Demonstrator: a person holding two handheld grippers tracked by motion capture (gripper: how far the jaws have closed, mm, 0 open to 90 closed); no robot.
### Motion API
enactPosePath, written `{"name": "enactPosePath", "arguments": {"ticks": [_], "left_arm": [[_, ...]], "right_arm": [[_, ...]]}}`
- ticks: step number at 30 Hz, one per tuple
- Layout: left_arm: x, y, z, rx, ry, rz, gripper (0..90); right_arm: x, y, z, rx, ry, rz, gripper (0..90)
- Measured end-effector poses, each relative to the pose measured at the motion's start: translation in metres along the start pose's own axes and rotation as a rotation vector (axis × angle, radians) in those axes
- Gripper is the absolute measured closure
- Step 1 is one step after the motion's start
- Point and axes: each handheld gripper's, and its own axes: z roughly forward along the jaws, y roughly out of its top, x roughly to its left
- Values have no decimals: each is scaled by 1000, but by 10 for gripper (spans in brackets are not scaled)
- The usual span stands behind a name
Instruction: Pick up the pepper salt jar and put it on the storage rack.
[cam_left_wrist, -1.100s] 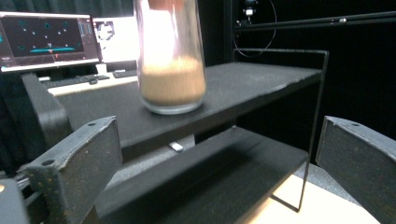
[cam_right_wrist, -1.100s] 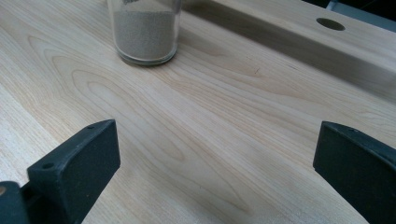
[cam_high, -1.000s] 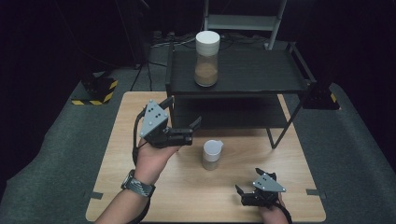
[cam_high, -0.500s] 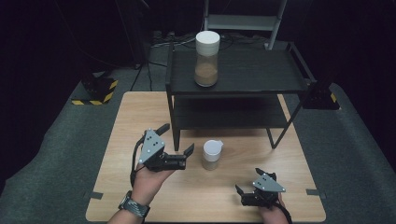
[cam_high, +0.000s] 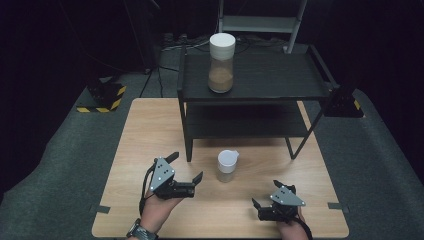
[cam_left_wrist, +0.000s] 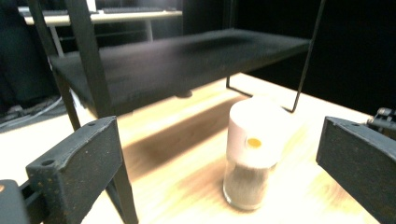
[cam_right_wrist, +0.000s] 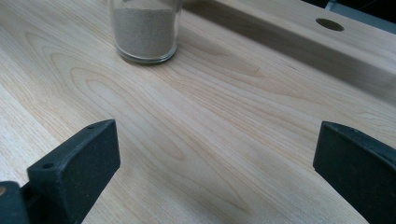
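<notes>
A small glass jar (cam_high: 226, 166) with a white lid and grey-brown powder stands on the wooden table (cam_high: 150, 130), in front of the black rack. My left gripper (cam_high: 186, 166) is just left of it, open and empty, jaws pointing toward the jar. In the left gripper view the jar (cam_left_wrist: 252, 158) stands between and beyond the spread jaws of the left gripper (cam_left_wrist: 217, 163). My right gripper (cam_high: 265, 194) rests open near the front right edge. In its own view, the right gripper (cam_right_wrist: 215, 163) is well short of the jar (cam_right_wrist: 145, 32).
A black two-tier rack (cam_high: 260, 80) stands at the back of the table. On its top shelf is a tall jar (cam_high: 221, 62) with a white lid and brown powder. A rack leg (cam_high: 188, 145) stands close to the left gripper.
My left gripper has pulled back from the rack toward the person and lowered to the table beside the small jar. The right gripper has stayed put.
</notes>
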Motion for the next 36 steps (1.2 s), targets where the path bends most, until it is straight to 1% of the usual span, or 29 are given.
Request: {"name": "enactPosePath", "arguments": {"ticks": [3, 11, 16, 18, 22, 29, 30, 32, 33, 36], "left_arm": [[1, -9, 0, 21, 9, 0, 4], [5, -34, 1, 96, 18, -30, 4], [7, -45, 1, 135, 27, -42, 4], [7, -47, 2, 160, 37, -44, 4], [8, -53, 4, 202, 37, -52, 4], [7, -59, 11, 267, 36, -17, 4], [7, -57, 13, 283, 35, -14, 4], [3, -56, 14, 286, 41, 26, 4], [0, -55, 15, 295, 48, 42, 4], [-5, -53, 17, 311, 61, 74, 4]], "right_arm": [[0, 0, 0, 1, -1, 0, 0], [1, 1, 0, 3, -5, -4, 0], [2, 0, 0, 2, -9, -7, 0], [2, 0, 0, 2, -11, -8, 0], [3, 1, 0, 4, -15, -5, 0], [6, 1, 1, 7, -28, -9, 0], [6, 2, 1, 10, -28, -10, 0], [6, 2, 1, 9, -30, -13, 0], [6, 2, 1, 9, -29, -14, 0], [6, 1, 0, 5, -23, -14, 0]]}}
